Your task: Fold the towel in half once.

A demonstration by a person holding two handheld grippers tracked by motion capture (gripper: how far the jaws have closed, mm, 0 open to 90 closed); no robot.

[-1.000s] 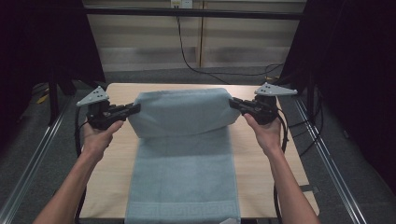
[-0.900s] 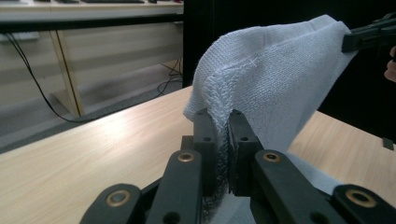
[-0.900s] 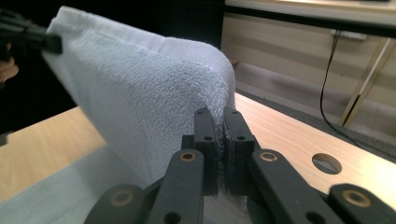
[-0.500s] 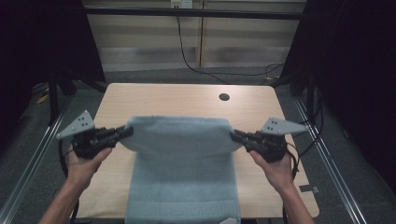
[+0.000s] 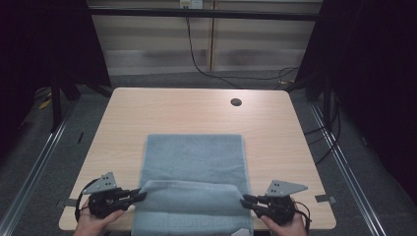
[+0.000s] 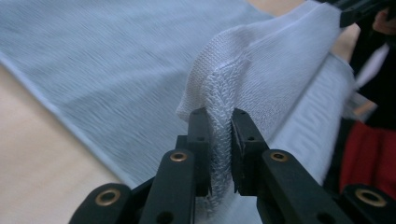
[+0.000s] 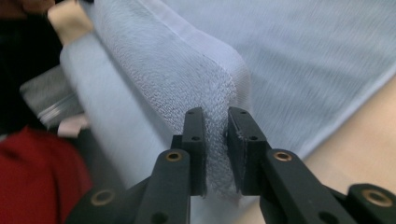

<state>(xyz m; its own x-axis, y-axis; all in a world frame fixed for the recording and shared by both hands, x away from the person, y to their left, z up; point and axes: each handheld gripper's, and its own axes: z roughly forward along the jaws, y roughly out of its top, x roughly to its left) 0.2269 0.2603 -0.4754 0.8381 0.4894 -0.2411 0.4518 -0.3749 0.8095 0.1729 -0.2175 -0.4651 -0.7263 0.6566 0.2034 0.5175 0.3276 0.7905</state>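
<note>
Towel [image 5: 194, 164] lies flat down the middle of the surface [image 5: 147, 110], its near part reaching the near edge, with one end held raised there. Left claw [image 5: 140, 195], near the surface's near left corner, is clamped on one towel corner. Right claw [image 5: 244, 200], by the near right corner, pinches the other corner between closed jaws.

The towel [image 5: 194, 162] is seen as soft looped terry cloth, matt, with a smoother woven hem. The table [image 5: 162, 110] is finished in pale matt wood grain. The jaws are made of matt black plastic with brass-coloured rivets
</note>
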